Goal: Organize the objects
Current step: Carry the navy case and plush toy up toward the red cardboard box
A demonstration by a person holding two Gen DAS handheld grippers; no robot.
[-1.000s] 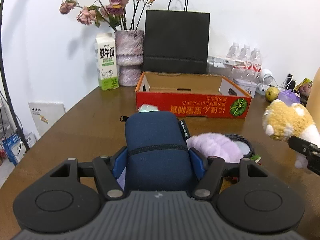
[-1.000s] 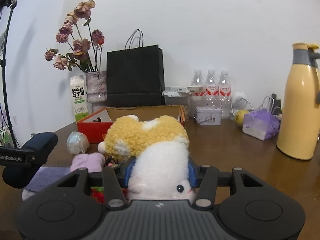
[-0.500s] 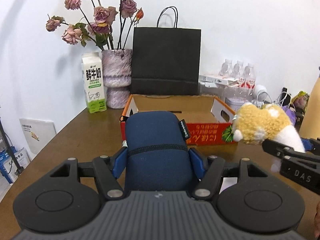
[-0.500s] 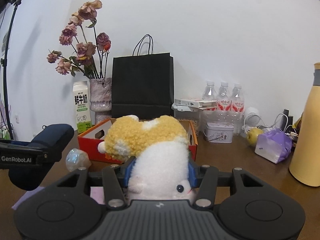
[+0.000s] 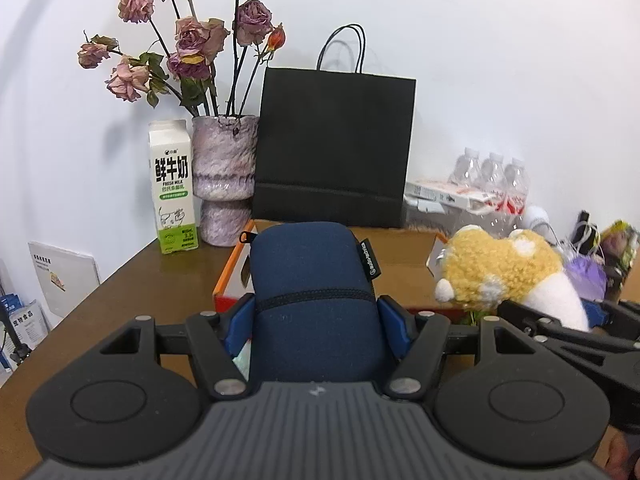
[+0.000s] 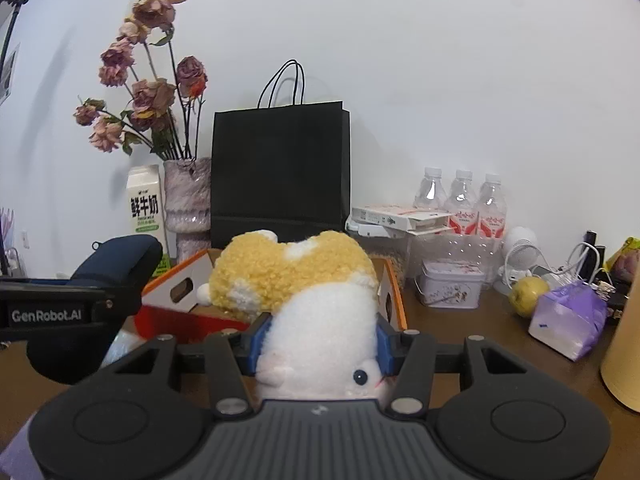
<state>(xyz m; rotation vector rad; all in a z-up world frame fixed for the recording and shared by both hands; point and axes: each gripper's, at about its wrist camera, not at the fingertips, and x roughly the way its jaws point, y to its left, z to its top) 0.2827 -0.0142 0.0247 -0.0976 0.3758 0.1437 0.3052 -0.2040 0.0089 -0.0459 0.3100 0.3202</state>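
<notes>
My left gripper (image 5: 316, 320) is shut on a navy blue soft pouch (image 5: 314, 280) and holds it in the air just in front of the red and orange cardboard box (image 5: 234, 268). My right gripper (image 6: 320, 340) is shut on a yellow and white plush toy (image 6: 296, 276), held above the box's (image 6: 188, 280) near edge. The plush (image 5: 500, 272) also shows at the right of the left wrist view, and the pouch (image 6: 116, 256) at the left of the right wrist view. The box's inside is mostly hidden.
Behind the box stand a black paper bag (image 5: 332, 148), a vase of dried roses (image 5: 224, 176) and a milk carton (image 5: 172, 184). To the right are water bottles (image 6: 460, 200), a tin (image 6: 448, 284), a pear (image 6: 528, 290), a purple tissue pack (image 6: 568, 320) and a yellow flask (image 6: 624, 352).
Both grippers have risen and moved forward toward the box with their loads. The purple items on the table have dropped out of view.
</notes>
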